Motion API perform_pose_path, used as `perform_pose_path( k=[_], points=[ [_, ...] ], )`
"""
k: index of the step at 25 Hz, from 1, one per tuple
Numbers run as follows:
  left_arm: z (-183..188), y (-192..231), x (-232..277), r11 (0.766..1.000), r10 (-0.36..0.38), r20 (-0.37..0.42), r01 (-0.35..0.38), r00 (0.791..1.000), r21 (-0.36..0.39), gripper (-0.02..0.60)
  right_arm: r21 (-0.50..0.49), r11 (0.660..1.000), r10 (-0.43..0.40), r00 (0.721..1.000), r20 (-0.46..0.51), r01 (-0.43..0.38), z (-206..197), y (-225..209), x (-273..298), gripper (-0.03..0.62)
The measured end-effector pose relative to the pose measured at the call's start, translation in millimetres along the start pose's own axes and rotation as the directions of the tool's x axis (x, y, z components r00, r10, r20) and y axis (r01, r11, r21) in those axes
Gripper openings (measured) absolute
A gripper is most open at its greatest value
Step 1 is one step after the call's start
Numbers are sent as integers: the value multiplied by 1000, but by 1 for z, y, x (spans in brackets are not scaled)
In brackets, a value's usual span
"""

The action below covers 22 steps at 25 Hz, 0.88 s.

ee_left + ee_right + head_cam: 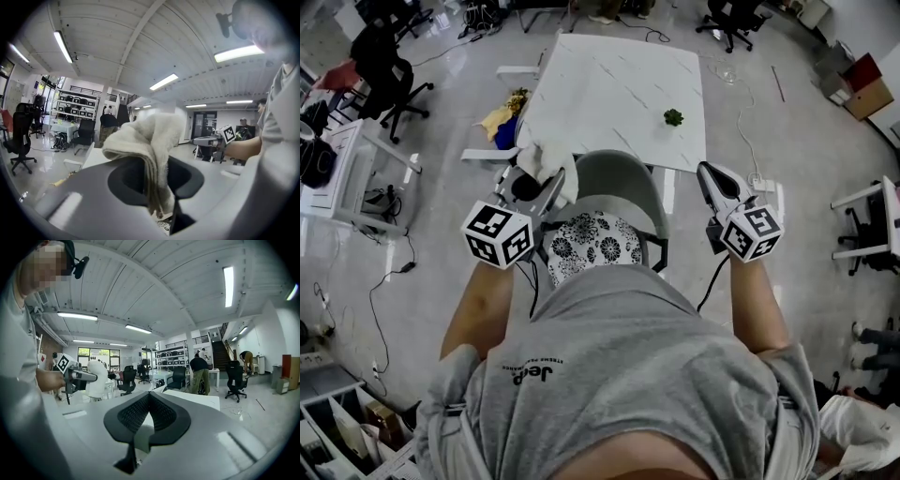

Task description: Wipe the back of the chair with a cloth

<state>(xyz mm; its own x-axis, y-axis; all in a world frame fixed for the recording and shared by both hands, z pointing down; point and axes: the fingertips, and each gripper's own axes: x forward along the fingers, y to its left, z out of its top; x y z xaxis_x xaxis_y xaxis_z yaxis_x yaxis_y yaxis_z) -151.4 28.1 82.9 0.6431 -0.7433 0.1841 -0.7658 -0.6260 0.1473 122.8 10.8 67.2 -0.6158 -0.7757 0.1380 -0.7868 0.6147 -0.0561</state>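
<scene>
In the head view a chair with a grey curved back and a flower-patterned seat cushion stands just in front of me. My left gripper is held at the back's left end, shut on a crumpled white cloth. In the left gripper view the cloth hangs folded between the jaws of that gripper. My right gripper hovers off the back's right side, apart from it. Its jaws meet with nothing between them.
A white table with a small green object stands beyond the chair. Yellow and blue items lie on the floor at its left. Black office chairs, cables and shelving ring the room. People stand in the distance.
</scene>
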Motion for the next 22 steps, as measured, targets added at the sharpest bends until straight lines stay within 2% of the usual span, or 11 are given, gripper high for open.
perform_pose_path(
  k=[22],
  points=[
    [-1,-6,2,1000,-11,-9,12,1000,7,144,-29,1000,-4,1000,-20,3,-1,-4,-4,0]
  ],
)
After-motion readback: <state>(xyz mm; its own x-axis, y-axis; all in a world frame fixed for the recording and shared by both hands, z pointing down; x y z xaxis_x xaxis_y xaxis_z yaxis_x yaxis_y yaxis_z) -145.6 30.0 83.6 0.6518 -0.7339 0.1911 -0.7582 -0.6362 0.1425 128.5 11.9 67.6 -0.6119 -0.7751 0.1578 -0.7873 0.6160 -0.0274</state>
